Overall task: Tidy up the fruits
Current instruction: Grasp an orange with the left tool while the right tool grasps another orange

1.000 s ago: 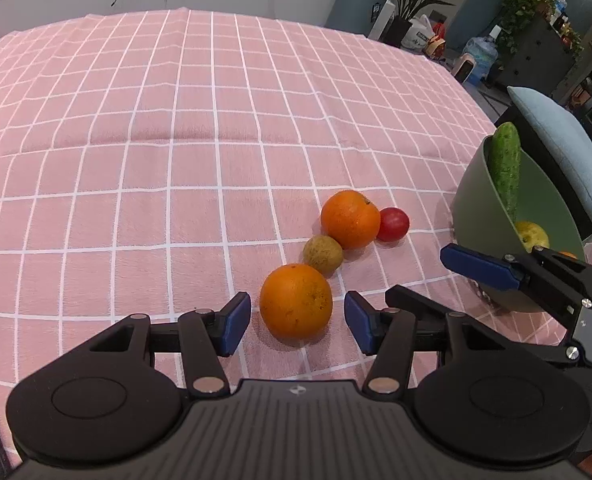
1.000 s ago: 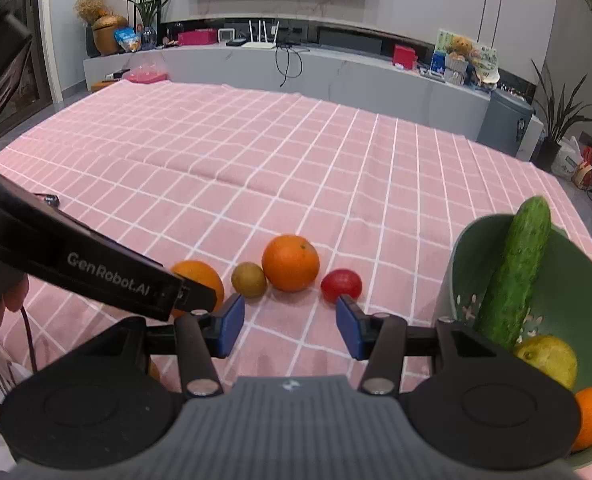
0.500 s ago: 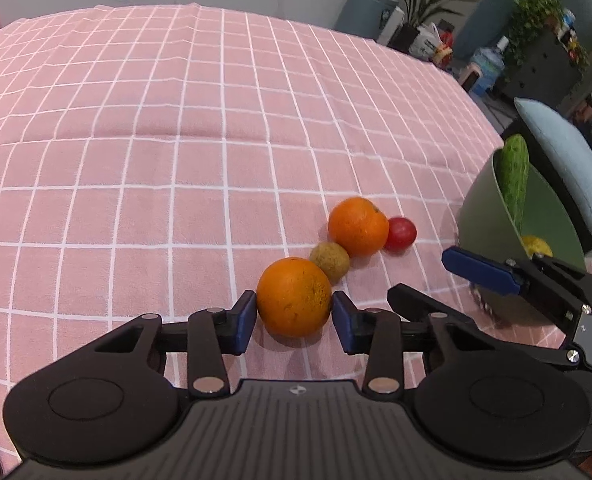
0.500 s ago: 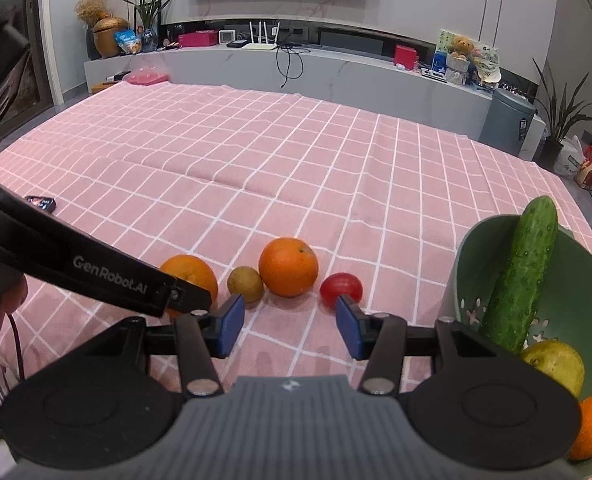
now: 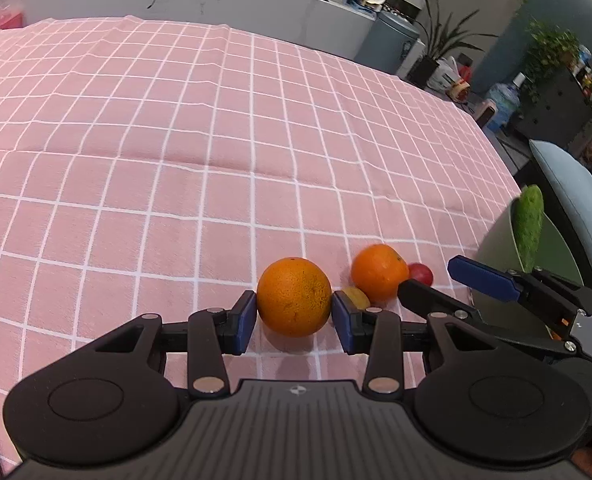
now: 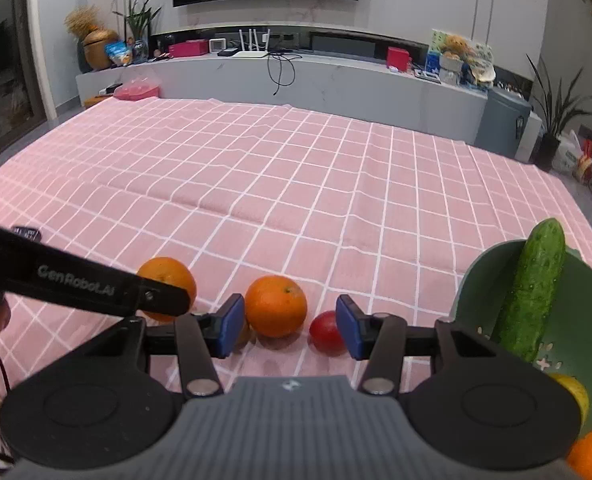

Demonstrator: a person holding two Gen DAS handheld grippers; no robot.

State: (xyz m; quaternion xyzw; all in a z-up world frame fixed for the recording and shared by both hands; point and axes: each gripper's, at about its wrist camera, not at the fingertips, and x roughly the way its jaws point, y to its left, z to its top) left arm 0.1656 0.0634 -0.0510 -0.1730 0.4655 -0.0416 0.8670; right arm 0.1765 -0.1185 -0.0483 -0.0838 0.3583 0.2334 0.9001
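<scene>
Closing, the left hand-held gripper [image 5: 292,316] had clamped an orange [image 5: 294,297]; the right hand-held gripper [image 6: 284,326] stayed open, empty; three fruits beyond remained outside the green bowl [image 6: 587,320]

Both wrist cameras are looking down along their fingers — close over the pink cloth [image 5: 216,152], sharing the loose fruit.

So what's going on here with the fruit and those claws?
A person is sorting fruit into a green bowl using two handheld claws. The left claw has just closed on an orange on the pink cloth. The right claw hovers open near a second orange and a small red fruit.
</scene>
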